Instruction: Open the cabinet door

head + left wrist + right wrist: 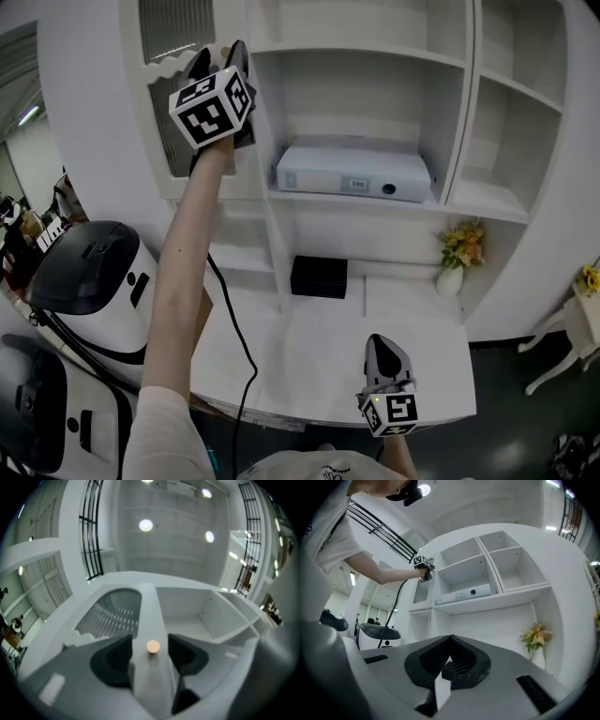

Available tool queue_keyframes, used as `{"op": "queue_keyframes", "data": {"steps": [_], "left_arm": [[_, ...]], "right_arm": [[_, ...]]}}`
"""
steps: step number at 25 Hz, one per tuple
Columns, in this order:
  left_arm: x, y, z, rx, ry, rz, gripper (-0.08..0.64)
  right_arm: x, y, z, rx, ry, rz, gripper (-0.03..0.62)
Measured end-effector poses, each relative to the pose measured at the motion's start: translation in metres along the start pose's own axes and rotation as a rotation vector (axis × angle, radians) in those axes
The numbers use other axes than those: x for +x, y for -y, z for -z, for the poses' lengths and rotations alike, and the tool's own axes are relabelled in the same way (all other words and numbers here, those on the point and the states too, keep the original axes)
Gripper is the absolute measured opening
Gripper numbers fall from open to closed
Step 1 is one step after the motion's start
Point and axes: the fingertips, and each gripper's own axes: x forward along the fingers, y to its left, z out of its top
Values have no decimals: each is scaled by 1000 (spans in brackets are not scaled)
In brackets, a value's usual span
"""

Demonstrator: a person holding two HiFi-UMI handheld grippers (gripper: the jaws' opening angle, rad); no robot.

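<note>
So, nearest first: right gripper sits low over the front of the white desk, jaws pressed together on nothing, well apart from the cabinet. It looks idle, and is a risk only if it drifts up into the door's swing. Black cable hangs from the left arm down past the desk edge; a hard pull could probably draw it taut or snag it. Further up, left gripper is at the cabinet door, the ribbed-panel door of the upper left compartment, which looks flush with the frame and not yet opened. Its jaws stand wide apart, one on each side of the door's right stile. The small round knob is between them and neither pad touches it. Main risk: the knob is small and rounded, so jaws closing too shallow or off-centre would likely pinch only its rim and slip off on the pull — or clamp the stile and get no purchase. The gripper points upward at the knob, so a pull along that line would drag downward rather than straight out, another way to pop off. The knob at the right edge suggests hinges on the left — the door would then swing toward the raised forearm and could hit it. Beyond, the white device on the open shelf and the flower vase look out of the way.
</note>
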Motion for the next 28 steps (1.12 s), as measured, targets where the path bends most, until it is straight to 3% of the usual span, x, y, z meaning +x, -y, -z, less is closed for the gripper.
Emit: {"op": "queue_keyframes", "data": {"steps": [3, 7, 11, 15, 28], "left_arm": [[2, -1, 9, 18, -24, -5, 205], [5, 1, 18, 61, -50, 2, 118], [10, 3, 15, 75, -56, 18, 104], [13, 3, 12, 24, -34, 34, 94], [12, 3, 14, -38, -2, 73, 91]], "right_arm": [[0, 3, 2, 4, -3, 3, 0], [1, 2, 5, 10, -6, -6, 0], [3, 3, 6, 9, -10, -16, 0], [4, 6, 8, 14, -9, -21, 0], [17, -2, 14, 8, -18, -85, 0]]}}
